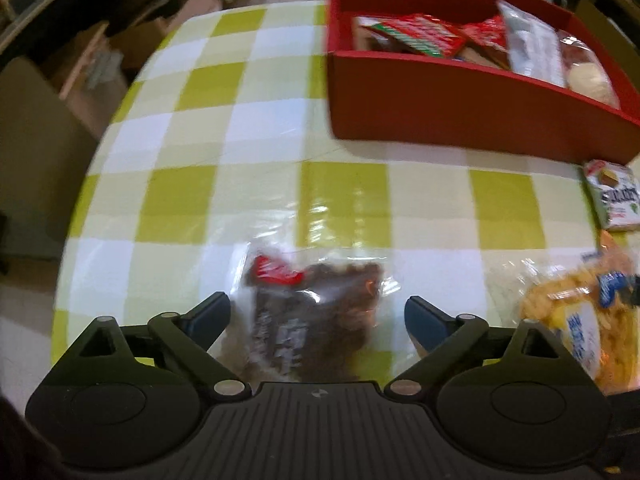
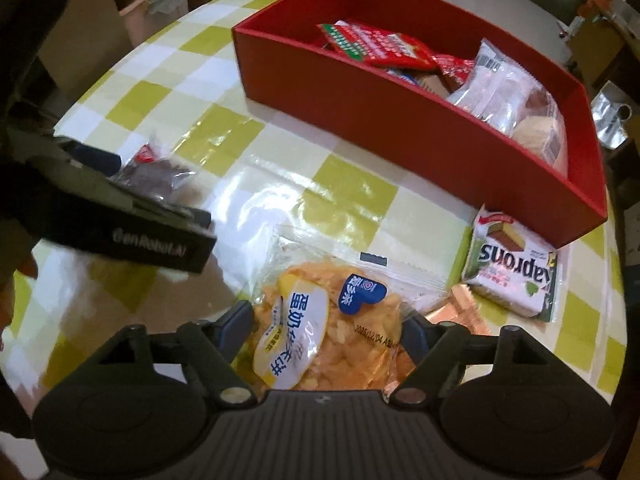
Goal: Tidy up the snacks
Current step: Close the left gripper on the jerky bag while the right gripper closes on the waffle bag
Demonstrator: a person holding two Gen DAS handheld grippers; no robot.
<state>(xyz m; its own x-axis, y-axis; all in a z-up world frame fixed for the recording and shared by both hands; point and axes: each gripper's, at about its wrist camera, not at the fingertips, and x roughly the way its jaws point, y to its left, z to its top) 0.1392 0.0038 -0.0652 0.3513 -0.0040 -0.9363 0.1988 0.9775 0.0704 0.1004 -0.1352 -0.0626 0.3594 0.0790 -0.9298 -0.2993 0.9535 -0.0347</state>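
A red box (image 1: 460, 120) (image 2: 400, 136) holding several snack packets stands on the checkered table. My left gripper (image 1: 316, 316) is open, its fingers on either side of a clear bag of dark brown snacks (image 1: 312, 316) lying on the table; that bag also shows in the right wrist view (image 2: 156, 176). My right gripper (image 2: 328, 328) is open around a clear bag of yellow-orange crisps (image 2: 324, 332), also seen in the left wrist view (image 1: 576, 320). A white-green Kaprons wafer pack (image 2: 512, 268) (image 1: 612, 196) lies beside the red box.
The table has a yellow-green and white checkered cloth (image 1: 240, 152) (image 2: 172, 92). An orange foil packet (image 2: 460, 312) lies partly under the crisps bag. The left gripper body (image 2: 120, 220) is at the left in the right wrist view. Cardboard boxes (image 1: 120, 48) stand beyond the table edge.
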